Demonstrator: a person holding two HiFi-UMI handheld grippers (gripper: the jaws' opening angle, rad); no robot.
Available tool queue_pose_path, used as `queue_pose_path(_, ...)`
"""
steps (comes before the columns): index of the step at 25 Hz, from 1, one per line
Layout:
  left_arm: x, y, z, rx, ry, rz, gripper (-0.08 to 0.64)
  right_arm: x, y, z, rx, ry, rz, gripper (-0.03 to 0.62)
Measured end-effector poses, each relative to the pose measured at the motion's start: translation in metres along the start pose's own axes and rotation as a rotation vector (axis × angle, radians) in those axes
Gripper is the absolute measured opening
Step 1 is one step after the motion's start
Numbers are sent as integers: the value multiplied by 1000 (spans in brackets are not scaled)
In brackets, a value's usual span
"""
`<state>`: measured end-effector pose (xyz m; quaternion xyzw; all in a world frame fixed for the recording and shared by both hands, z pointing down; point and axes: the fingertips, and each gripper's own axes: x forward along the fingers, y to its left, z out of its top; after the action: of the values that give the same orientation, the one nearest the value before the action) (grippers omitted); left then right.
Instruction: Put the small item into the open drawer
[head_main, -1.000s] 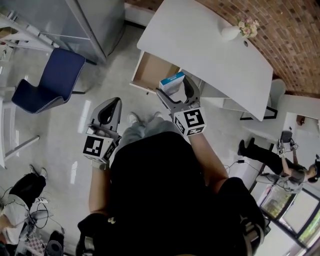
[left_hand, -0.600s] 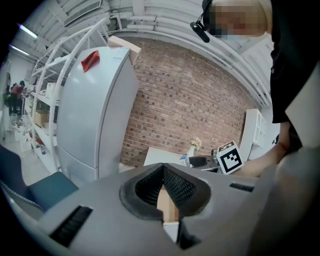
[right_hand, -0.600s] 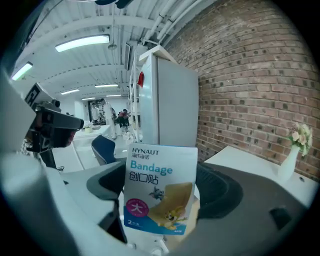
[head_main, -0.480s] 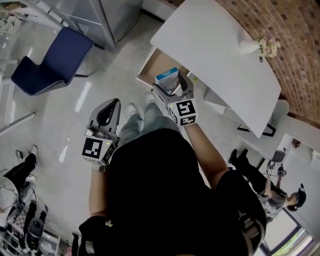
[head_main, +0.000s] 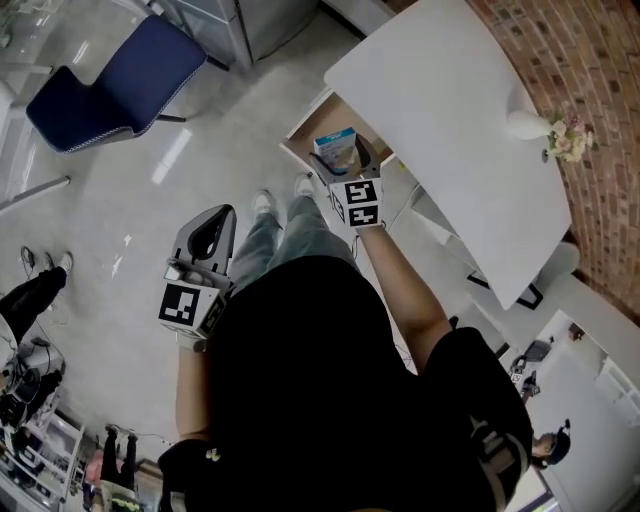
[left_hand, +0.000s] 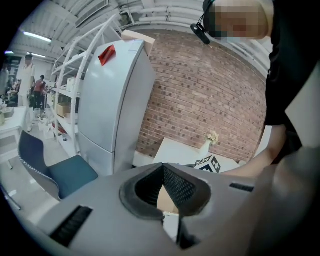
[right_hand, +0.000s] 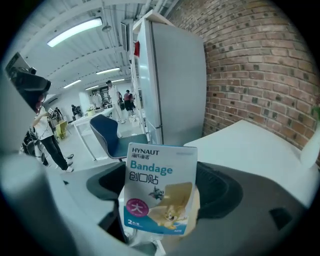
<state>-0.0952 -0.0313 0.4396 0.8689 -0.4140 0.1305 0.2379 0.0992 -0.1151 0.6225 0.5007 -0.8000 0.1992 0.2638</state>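
A white round-edged table (head_main: 450, 110) has a shallow wooden drawer (head_main: 316, 124) open under its edge. Beside that edge the right gripper (head_main: 352, 165) clamps a blue-and-white bandage packet (head_main: 335, 148) upright, seemingly above the drawer. The left gripper (head_main: 210, 232), well off the table, has its jaws pressed together and empty.

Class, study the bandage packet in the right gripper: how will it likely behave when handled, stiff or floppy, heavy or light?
The flat white-and-blue bandage packet looks thin, so probably light. Pinched only low down by the right gripper, its top stands straight: likely fairly stiff. Its smooth print may make it slippery.
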Motion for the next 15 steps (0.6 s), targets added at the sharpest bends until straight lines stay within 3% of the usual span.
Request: queue_pose_path(15,-7,-4,-29,-86,80,184,2,100,-22,-96,-27,208,72,448)
